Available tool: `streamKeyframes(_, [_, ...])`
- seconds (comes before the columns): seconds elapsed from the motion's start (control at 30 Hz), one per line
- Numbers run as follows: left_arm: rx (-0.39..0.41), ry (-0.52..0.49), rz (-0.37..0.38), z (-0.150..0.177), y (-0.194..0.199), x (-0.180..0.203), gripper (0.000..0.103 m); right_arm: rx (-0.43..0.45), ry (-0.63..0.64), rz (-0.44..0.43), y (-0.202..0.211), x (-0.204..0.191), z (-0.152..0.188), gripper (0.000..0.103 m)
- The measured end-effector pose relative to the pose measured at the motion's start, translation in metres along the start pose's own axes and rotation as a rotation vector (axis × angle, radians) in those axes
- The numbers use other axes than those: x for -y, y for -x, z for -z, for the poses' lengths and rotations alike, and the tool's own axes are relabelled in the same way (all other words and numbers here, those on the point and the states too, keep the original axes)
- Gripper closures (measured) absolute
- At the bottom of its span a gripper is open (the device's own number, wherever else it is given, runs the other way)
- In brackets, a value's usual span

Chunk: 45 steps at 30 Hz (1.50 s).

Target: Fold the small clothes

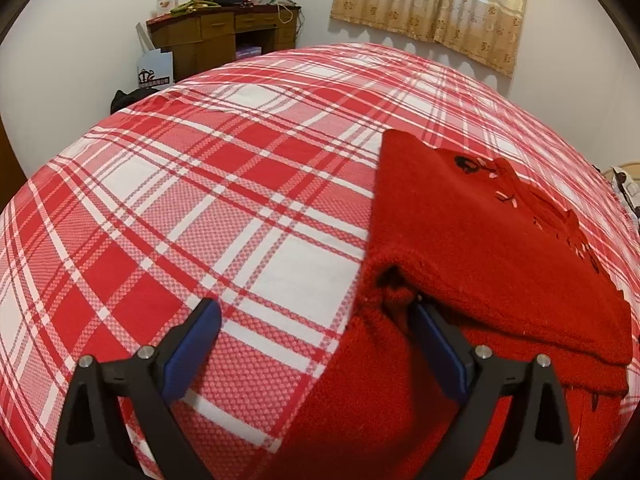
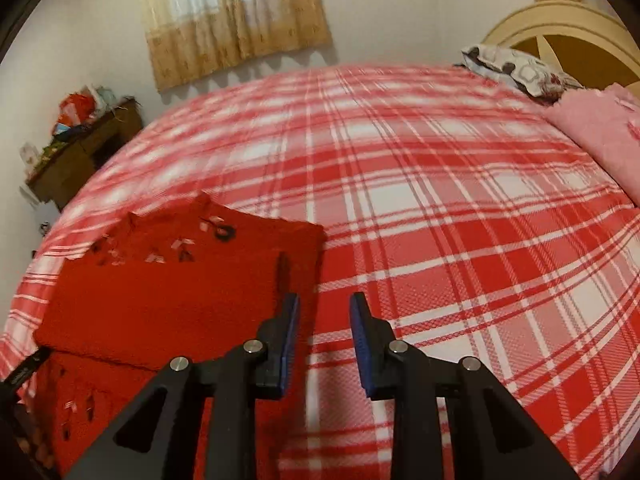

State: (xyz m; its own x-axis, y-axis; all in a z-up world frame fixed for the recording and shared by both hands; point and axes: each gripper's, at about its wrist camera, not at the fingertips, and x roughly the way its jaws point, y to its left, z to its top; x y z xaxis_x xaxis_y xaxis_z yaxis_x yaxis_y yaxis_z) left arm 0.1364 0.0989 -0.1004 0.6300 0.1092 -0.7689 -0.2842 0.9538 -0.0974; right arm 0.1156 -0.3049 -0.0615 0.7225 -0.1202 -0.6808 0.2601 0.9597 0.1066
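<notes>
Left tongs (image 1: 316, 316): nearest the left wrist camera, black arms with blue pads, spread wide apart. The right-hand pad (image 1: 434, 344) has its tip tucked at the dark opening in the sweater's folded edge; the other pad (image 1: 196, 336) hangs over bare bedspread. Nothing is gripped.
Right tongs (image 2: 325, 312): set a little apart, nothing between the pads. They hover over the bedspread just beside the sweater's right edge, the left pad (image 2: 289, 332) overlapping that edge in the picture; whether it touches I cannot tell.
Red sweater (image 1: 492, 236): a fuzzy knit, folded over on itself, lying flat on the bed. In the left wrist view it fills the lower right, running under and past the right-hand pad. In the right wrist view (image 2: 168, 280) it lies to the left of the tongs, the folded upper layer resting on a lower layer.
Sweater decoration: small black and pale pink stitched motifs (image 2: 218, 230) near the far edge and on the lower layer at bottom left.
Bedspread (image 1: 224, 200): red and white plaid, covering the bed beneath the sweater.
Writing: a white and blue bag (image 1: 156, 70) beside the wooden counter (image 1: 224, 34) carries print too small to read; boxes on the counter likewise.
Farther off: a pink cloth (image 2: 600, 136), a patterned pillow (image 2: 516, 66), a headboard (image 2: 568, 36), a beige curtain (image 1: 436, 4).
</notes>
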Motion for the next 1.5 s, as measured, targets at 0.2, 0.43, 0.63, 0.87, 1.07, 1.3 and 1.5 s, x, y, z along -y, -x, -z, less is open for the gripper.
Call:
streamKeyframes(0.2, [0.064, -0.120, -0.048, 0.013, 0.029, 0.013, 0.006, -0.003, 0.137, -0.021, -0.020, -0.050, -0.010, 0.076])
streamKeyframes(0.43, [0.151, -0.204, -0.071, -0.011, 0.040, 0.037, 0.006, -0.092, 0.128, -0.012, -0.062, -0.058, 0.003, 0.076])
streamKeyframes(0.63, [0.100, -0.242, -0.069, -0.024, 0.005, 0.058, 0.006, -0.091, 0.118, -0.025, -0.063, -0.056, 0.004, 0.076])
streamKeyframes(0.87, [0.040, -0.213, -0.069, -0.020, -0.012, 0.056, 0.004, -0.081, 0.139, 0.005, -0.064, -0.061, 0.005, 0.074])
streamKeyframes(1.07, [0.035, -0.239, -0.057, -0.015, -0.001, 0.058, 0.006, -0.072, 0.132, -0.001, -0.043, -0.060, 0.006, 0.073])
streamKeyframes(1.3, [0.057, -0.297, 0.005, 0.002, 0.031, 0.050, 0.006, 0.024, 0.140, -0.047, 0.043, -0.043, 0.030, 0.056])
streamKeyframes(1.5, [0.086, -0.369, 0.051, 0.026, 0.065, 0.047, 0.006, 0.085, 0.078, -0.058, 0.112, -0.017, 0.060, 0.049])
